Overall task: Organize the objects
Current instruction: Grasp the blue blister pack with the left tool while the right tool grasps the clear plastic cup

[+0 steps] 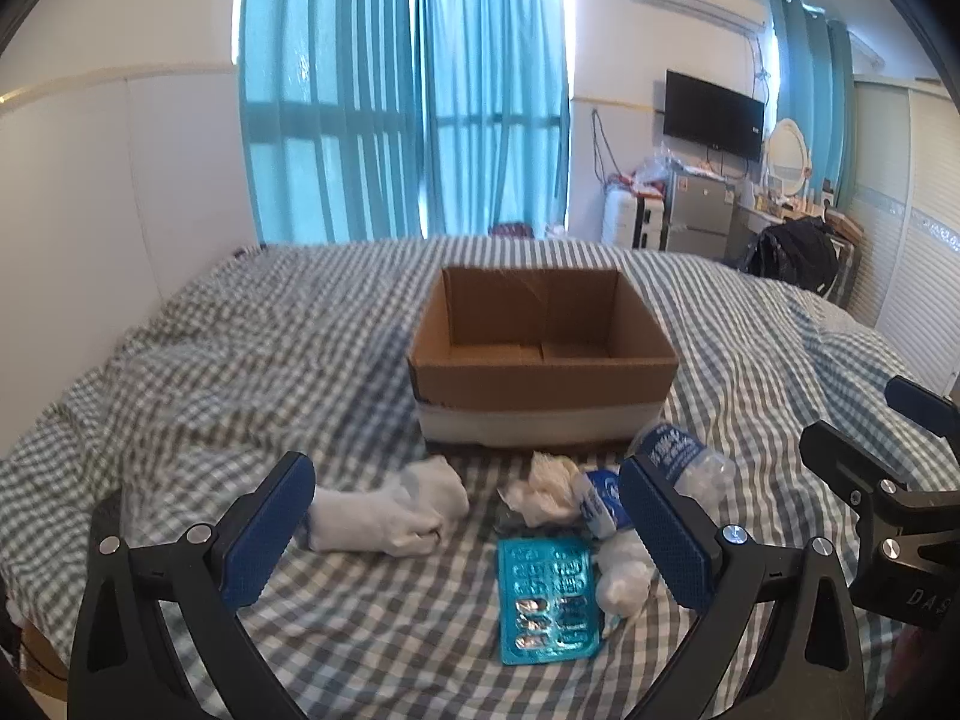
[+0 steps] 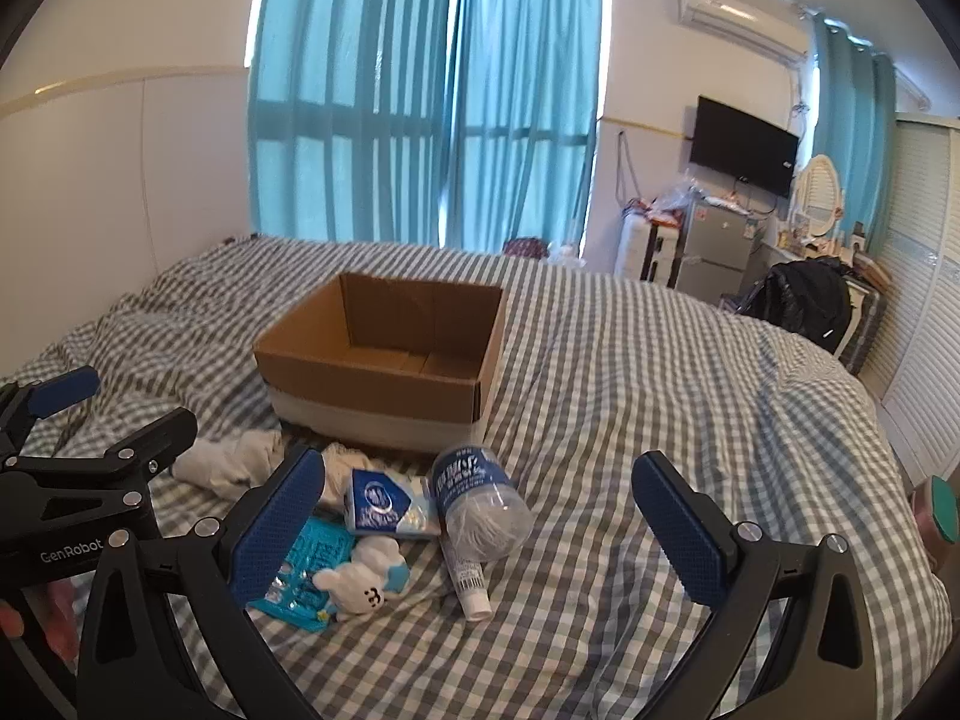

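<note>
Both grippers hover over the checked bed (image 2: pixel 630 372) with jaws spread wide and nothing between them. The left gripper (image 1: pixel 465 531) faces the clutter head on; the right gripper (image 2: pixel 474 516) sits just beside it, angled toward the same pile.

Everything to be sorted lies in a loose cluster short of the cardboard box (image 1: pixel 543 354), which stands open and looks empty, straight beyond the left jaws. Between those jaws lie a white sock (image 1: pixel 384 516), a crumpled tissue (image 1: pixel 543 489) and a teal blister pack (image 1: pixel 547 597). Against the inner face of the right-hand finger sit a small tissue packet (image 1: pixel 603 501) and a white plush toy (image 1: pixel 624 573), with a crushed plastic bottle (image 1: pixel 684 459) just past that fingertip. In the right wrist view a slim white tube (image 2: pixel 465 579) lies under the bottle, between the right jaws.

The first pick is probably the step at hand. The sock is the easiest start for the left gripper: it lies apart from the rest and is soft, so closing across its thick middle should hold. The bottle suits the right gripper; gripping across its body rather than its slippery end should stop it from squirting out. The blister pack lies flat on yielding bedding and may need a fingertip pressed under one edge.
</note>
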`<control>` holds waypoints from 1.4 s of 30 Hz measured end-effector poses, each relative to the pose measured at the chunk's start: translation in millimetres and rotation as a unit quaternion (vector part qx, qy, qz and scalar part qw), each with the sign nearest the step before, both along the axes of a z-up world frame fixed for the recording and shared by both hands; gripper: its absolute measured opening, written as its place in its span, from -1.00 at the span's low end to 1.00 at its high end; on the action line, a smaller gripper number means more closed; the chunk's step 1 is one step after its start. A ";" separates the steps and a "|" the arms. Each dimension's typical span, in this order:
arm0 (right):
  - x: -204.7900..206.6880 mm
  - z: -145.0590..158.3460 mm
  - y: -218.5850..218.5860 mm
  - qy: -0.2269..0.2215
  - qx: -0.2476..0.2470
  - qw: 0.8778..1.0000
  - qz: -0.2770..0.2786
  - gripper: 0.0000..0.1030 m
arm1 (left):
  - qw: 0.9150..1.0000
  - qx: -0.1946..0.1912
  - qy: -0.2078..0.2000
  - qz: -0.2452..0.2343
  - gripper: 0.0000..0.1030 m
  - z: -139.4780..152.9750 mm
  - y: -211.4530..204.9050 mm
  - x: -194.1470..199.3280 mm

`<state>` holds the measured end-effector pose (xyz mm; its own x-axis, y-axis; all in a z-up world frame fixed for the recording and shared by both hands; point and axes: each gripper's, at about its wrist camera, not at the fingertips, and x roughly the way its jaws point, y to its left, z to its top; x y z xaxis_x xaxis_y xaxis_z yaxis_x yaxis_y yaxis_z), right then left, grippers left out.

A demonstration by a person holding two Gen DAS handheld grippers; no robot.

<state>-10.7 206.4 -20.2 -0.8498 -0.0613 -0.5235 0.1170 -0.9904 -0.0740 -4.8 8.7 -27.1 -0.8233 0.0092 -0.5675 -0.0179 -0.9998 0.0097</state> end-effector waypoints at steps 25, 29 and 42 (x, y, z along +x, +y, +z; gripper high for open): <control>-78.0 -113.2 28.7 -0.164 -0.006 0.986 0.004 0.86 | 0.977 -0.028 -0.205 -0.043 0.89 -137.4 39.4 -41.8; -87.2 -123.6 26.8 -0.178 -0.020 0.984 0.012 0.84 | 0.976 -0.009 -0.210 -0.059 0.65 -140.4 45.4 -47.2; -103.3 -132.5 19.5 -0.177 -0.004 0.984 0.010 0.30 | 0.977 0.009 -0.186 -0.101 -0.48 -118.4 47.8 -38.3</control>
